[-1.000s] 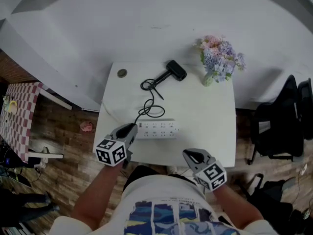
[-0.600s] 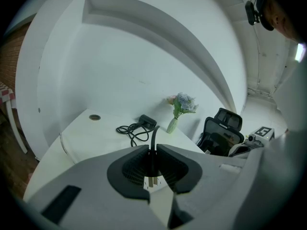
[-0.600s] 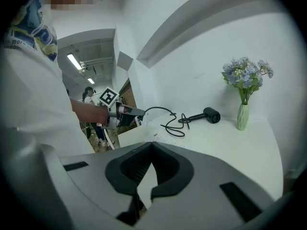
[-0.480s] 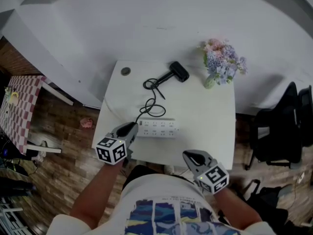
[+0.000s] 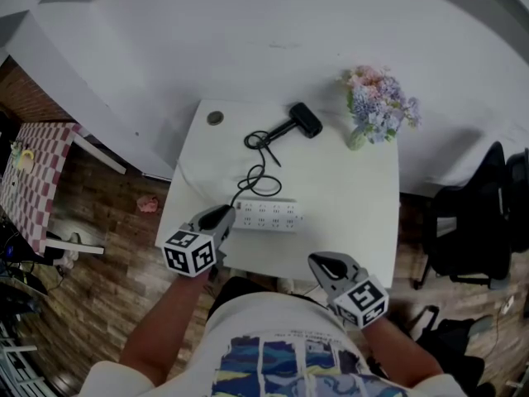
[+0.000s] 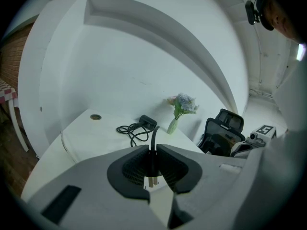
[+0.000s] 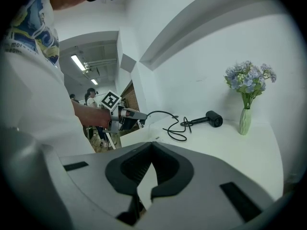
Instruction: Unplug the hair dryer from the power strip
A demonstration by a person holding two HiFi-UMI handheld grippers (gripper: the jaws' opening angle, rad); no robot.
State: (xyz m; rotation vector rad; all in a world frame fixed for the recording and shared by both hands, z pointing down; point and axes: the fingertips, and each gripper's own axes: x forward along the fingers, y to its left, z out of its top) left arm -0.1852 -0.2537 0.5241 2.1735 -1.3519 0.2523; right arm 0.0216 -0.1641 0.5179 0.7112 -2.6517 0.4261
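Observation:
The black hair dryer [image 5: 304, 120] lies at the back of the white table [image 5: 355, 197]. Its black cord [image 5: 260, 172] loops toward the white power strip [image 5: 266, 217] near the front edge. My left gripper [image 5: 221, 215] sits at the strip's left end, shut on the cord's plug [image 6: 151, 169]. The plug's two bare prongs show between the pads, clear of the strip. My right gripper [image 5: 318, 260] hovers off the table's front edge, shut on nothing. In the right gripper view the left gripper [image 7: 134, 116] holds the cord end, with the dryer [image 7: 215, 119] beyond it.
A vase of blue and pink flowers [image 5: 376, 102] stands at the table's back right corner. A small round disc [image 5: 215, 118] lies at the back left. A black chair [image 5: 475, 213] stands to the right of the table, and a checkered table [image 5: 29, 188] to the left.
The head view shifted slightly. Both grippers keep their places and their grips, and the plug stays in the left one.

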